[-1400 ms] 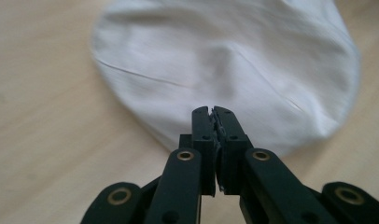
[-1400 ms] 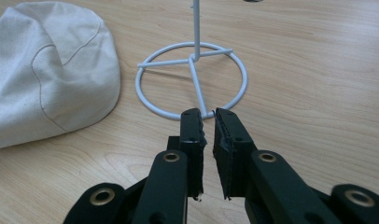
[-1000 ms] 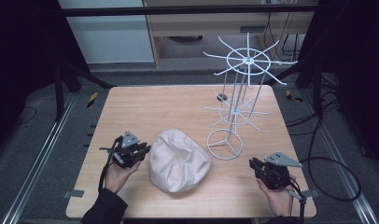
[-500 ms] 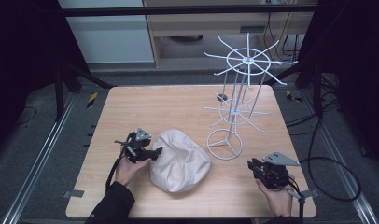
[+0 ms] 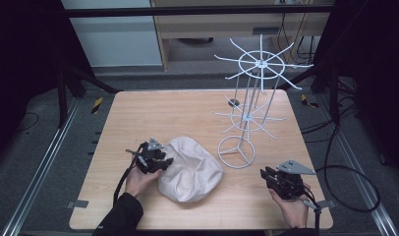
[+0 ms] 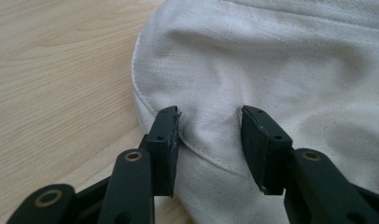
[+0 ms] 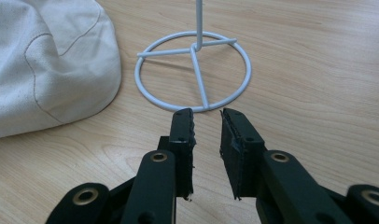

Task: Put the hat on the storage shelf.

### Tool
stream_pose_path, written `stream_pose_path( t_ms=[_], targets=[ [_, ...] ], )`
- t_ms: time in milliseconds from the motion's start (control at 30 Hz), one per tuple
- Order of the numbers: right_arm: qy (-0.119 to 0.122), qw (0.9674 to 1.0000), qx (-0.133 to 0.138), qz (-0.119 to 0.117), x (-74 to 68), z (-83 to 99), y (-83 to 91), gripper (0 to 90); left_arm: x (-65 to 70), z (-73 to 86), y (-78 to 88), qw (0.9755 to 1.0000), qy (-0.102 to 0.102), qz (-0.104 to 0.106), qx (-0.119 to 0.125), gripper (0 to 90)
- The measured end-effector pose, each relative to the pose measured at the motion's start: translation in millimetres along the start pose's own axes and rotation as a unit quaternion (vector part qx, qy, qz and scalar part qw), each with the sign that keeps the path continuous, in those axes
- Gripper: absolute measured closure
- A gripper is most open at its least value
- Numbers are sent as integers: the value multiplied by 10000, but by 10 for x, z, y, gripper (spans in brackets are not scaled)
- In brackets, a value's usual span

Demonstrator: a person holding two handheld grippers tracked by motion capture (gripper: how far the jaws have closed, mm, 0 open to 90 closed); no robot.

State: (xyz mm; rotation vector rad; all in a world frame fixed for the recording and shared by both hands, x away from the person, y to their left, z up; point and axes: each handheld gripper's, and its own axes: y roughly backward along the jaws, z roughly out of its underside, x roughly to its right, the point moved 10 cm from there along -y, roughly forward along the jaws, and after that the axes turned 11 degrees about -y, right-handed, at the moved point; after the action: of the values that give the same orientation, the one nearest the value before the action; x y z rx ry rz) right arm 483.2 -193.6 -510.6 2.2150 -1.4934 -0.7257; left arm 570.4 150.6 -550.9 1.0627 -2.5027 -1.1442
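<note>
- While the left gripper point(image 6: 210, 140) is closing, jaws apart, around a seam fold of the cream canvas hat point(image 5: 191, 168), no writing is showing.
- Right gripper point(image 7: 207, 140) is idling, jaws slightly parted, empty, near the white wire rack point(image 5: 246, 110).
- Hat is lying on the light wooden table point(image 5: 163, 113); dark surroundings.

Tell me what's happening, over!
Left gripper closing around white hat's edge, not pinched yet. Right gripper open, idle near wire stand. Nothing blocking.

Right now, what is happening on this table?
A person holds a gripper in each hand at a wooden table. The left gripper is at the edge of a cream cloth hat, a fold of fabric between its jaws, which have just been closing; the pads do not yet press it. The right gripper waits with a narrow gap and nothing in it, just before the base ring of a white wire rack.
</note>
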Motion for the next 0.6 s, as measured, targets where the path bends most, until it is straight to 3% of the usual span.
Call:
stream_pose_path(
  t_ms=[200, 333, 467, 600],
  targets=[
    [-10, 10000, 6, -4, 0, -3, 7, 743, 14, -7, 36, 10000, 17, -10, -81, 640],
    [18, 10000, 32, 31, 18, -9, 10, 746, 27, -25, 97, 9999, -24, -137, -74, 734],
    [-14, 10000, 18, 17, 13, -8, 15, 748, 41, -31, 164, 9999, 146, -74, -24, 825],
    [2, 10000, 37, 20, 19, -11, 14, 750, 19, 9, 212, 9998, 198, -90, -20, 845]
  ],
)
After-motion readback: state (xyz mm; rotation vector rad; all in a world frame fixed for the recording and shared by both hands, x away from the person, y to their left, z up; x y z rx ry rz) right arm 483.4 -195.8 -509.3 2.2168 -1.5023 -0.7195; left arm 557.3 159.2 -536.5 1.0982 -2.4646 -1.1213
